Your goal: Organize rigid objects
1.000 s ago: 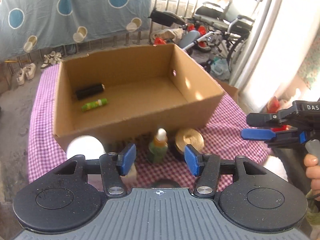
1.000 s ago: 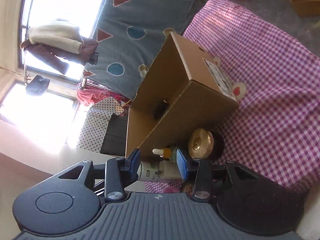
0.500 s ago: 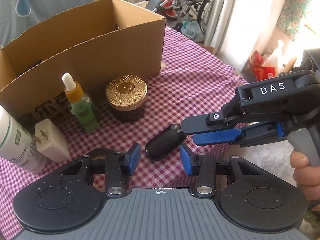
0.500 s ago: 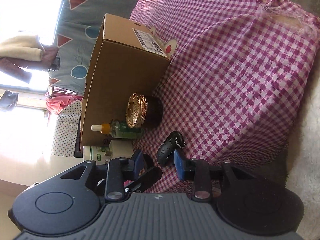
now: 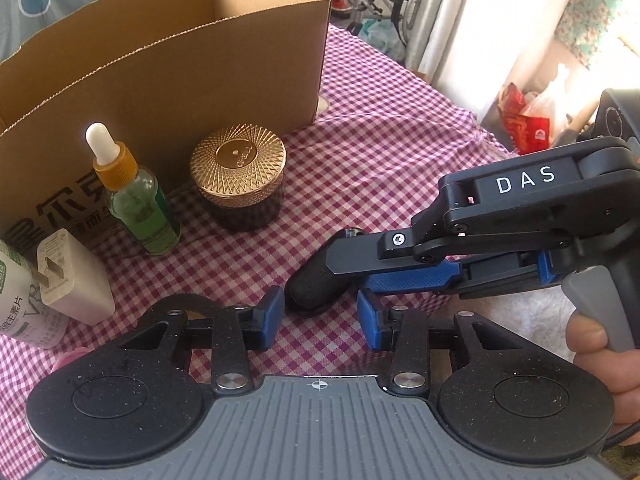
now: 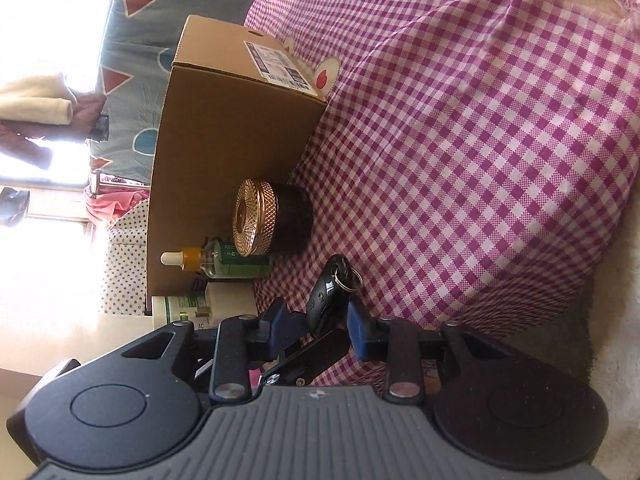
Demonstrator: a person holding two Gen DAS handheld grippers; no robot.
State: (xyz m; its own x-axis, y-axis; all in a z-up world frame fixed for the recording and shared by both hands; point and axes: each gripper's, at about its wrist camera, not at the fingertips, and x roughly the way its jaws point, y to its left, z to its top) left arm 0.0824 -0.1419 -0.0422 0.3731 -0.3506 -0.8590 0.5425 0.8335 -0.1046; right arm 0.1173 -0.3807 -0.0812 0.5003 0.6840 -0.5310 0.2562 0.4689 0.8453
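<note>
Currently key fob: we see a black car key fob (image 5: 316, 284) lying on the checked tablecloth (image 5: 380, 152), in front of the cardboard box (image 5: 168, 76), not yet lifted.
look: glossy black, rounded, buttons on top, metal ring at its far end in the right wrist view (image 6: 326, 296).
left gripper (image 5: 320, 316): blue pads flank the fob's near end, narrow gaps on both sides; we judge no grip yet.
right gripper (image 5: 360, 268): comes in from the right, one finger above the fob, blue pad along its side; contact unclear, we cannot tell if it clamps.
progress: we judge it early to midway; box interior is hidden.
left outside: gold-lidded jar (image 5: 238, 182), dropper bottle (image 5: 136, 196), white charger plug (image 5: 70, 280), white labelled bottle (image 5: 16, 304).
</note>
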